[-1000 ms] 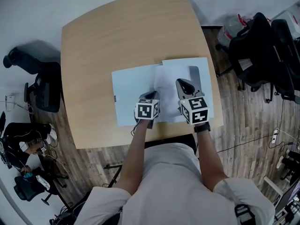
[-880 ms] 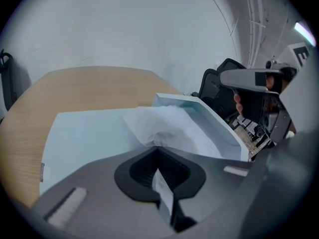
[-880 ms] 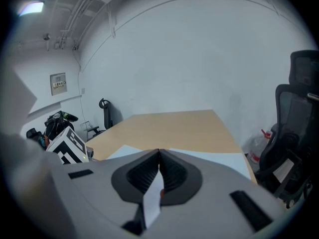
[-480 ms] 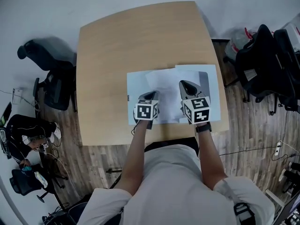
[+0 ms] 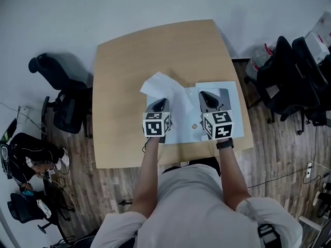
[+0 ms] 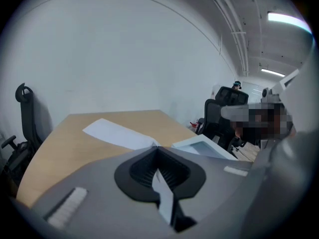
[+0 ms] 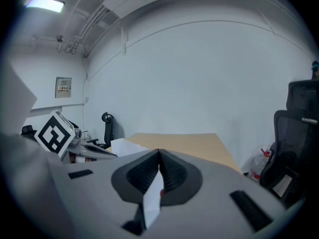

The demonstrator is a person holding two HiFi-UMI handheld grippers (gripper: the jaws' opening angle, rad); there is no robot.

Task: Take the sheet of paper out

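Above table (image 5: 129, 61), left claw (image 5: 159, 102) grips sheet (image 5: 160, 84), right claw (image 5: 207, 95) grips folder (image 5: 235, 97).

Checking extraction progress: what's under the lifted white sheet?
Under the white sheet, raised far corner: wooden table; light-blue folder lies beside. The left gripper, fingers shut on the sheet, covers its near edge, hiding what lies beneath.

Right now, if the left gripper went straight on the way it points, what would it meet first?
The left gripper is shut on the white paper sheet, which runs ahead of it; beyond, probably the bare light-wood tabletop, depth unclear.
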